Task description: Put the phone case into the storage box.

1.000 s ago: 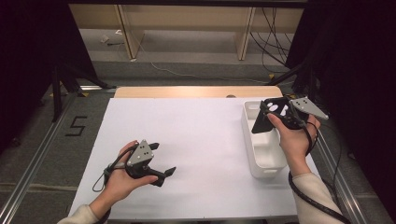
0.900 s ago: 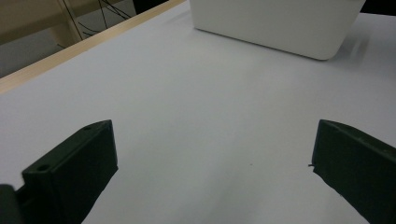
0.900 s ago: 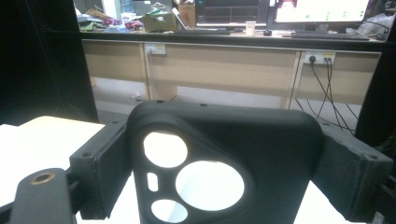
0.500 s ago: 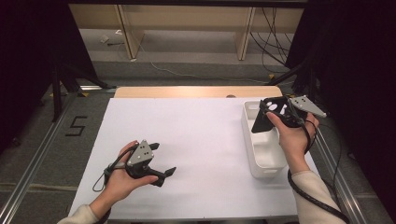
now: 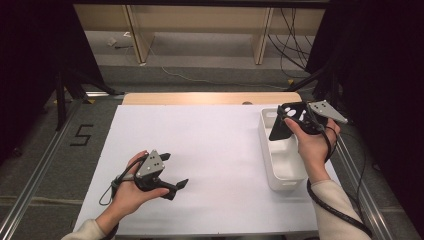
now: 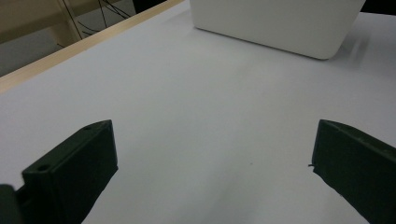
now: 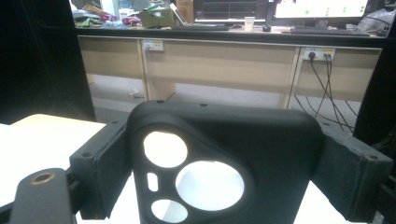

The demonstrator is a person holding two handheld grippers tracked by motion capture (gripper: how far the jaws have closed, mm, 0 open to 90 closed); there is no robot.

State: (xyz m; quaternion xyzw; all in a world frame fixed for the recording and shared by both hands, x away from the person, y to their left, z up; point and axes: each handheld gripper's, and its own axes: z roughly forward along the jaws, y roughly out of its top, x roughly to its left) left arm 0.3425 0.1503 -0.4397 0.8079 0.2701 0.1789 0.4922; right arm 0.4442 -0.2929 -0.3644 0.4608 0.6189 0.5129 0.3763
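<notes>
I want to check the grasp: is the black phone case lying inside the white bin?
No, the right gripper holds the phone case above the bin.

One marking can be read: a black numeral "5" [image 5: 81,135], made of dark tape strips or paint, stands on the grey carpeted floor [image 5: 45,165] to the left of the white-topped table [image 5: 210,145] in the high view. In the right gripper view, the lit computer monitor [image 7: 322,8] on the far wooden desk [image 7: 233,51] carries small dots and lines too small to read, and the cardboard box [image 7: 156,17] there shows no legible print.
</notes>
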